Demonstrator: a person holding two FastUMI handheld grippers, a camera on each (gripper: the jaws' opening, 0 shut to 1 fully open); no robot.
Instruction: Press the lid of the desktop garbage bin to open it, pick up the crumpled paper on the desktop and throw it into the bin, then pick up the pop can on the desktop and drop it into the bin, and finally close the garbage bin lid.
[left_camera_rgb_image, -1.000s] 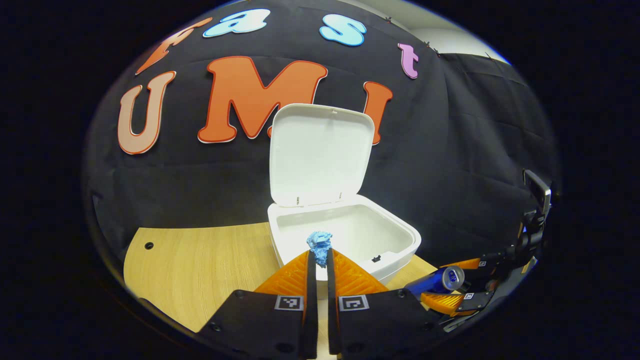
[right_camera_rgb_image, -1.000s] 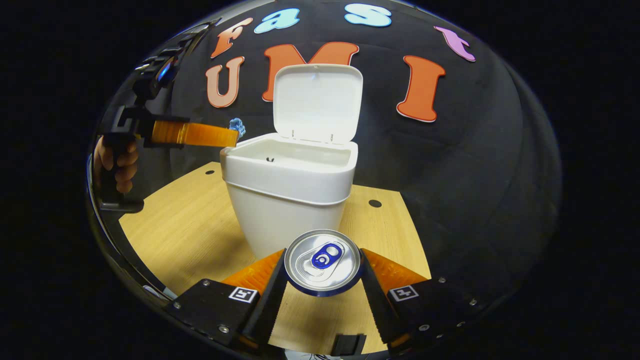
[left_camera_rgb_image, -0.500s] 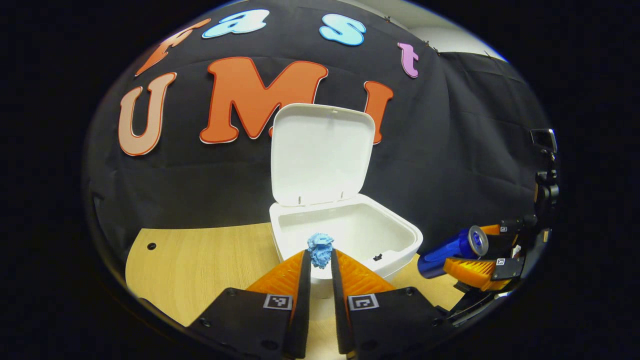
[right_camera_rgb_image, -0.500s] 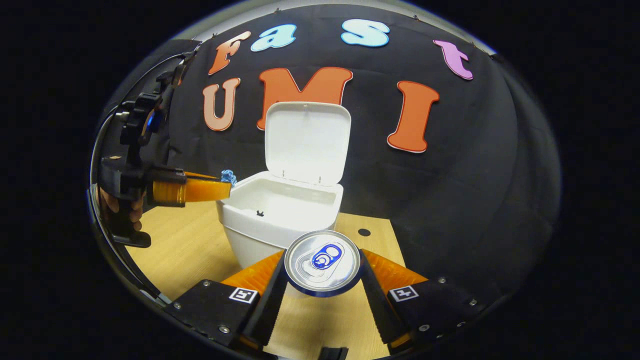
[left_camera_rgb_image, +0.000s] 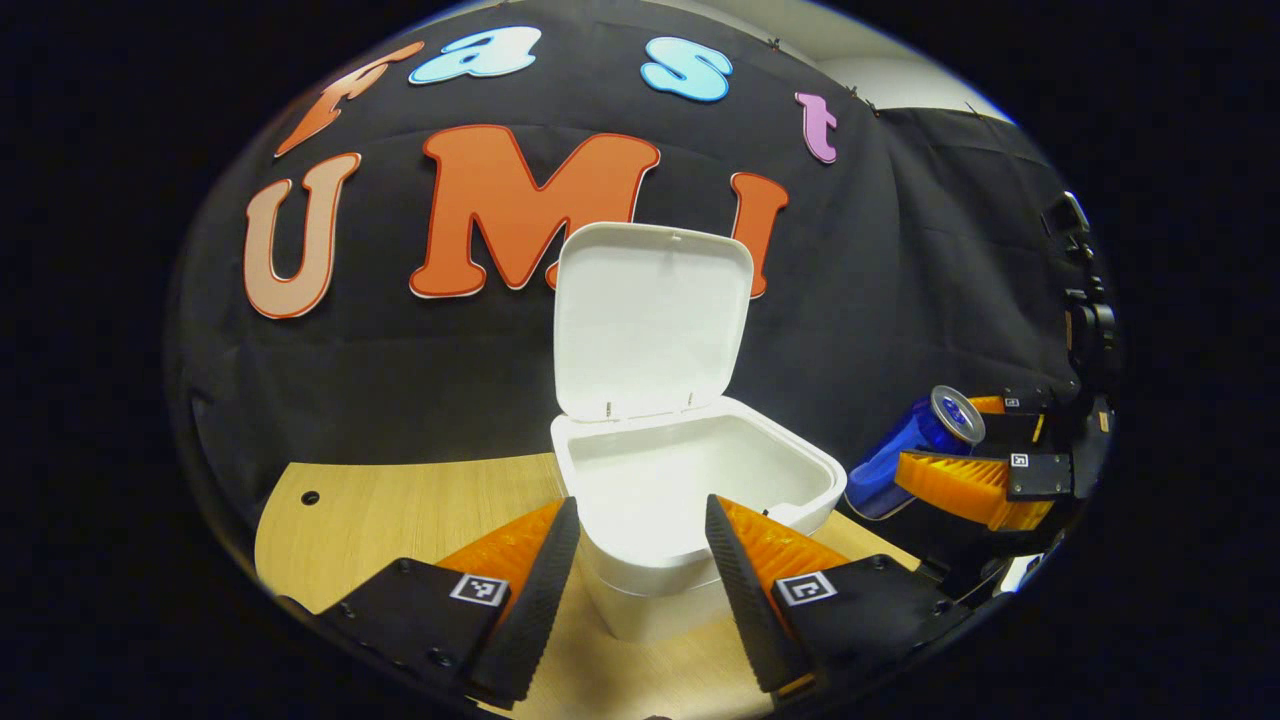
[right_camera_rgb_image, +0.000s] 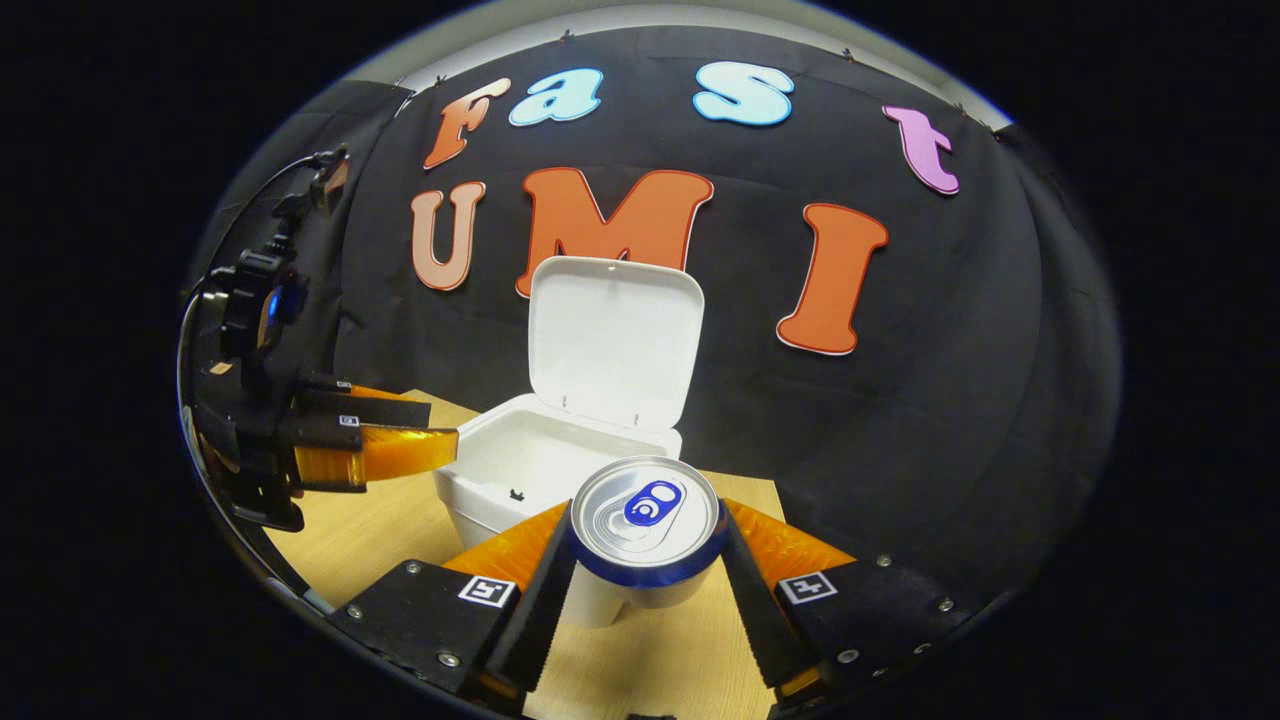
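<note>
Behind the pale wood tabletop (left_camera_rgb_image: 400, 515) hangs the black cloth wall, and the white bin (left_camera_rgb_image: 690, 500) stands on the wood with its lid (left_camera_rgb_image: 650, 320) tipped up and back. Your left gripper (left_camera_rgb_image: 640, 520) now has its fingers spread wide with nothing between them, right in front of the bin's rim; half a second ago they were pinched on the blue crumpled paper, which has gone from between them. I cannot make out the paper inside the bin. Your right gripper (right_camera_rgb_image: 645, 545) keeps its fingers pressed on the sides of the blue can (right_camera_rgb_image: 647, 520), top facing the camera, and has lifted it higher, near the bin's right side in the left gripper view.
</note>
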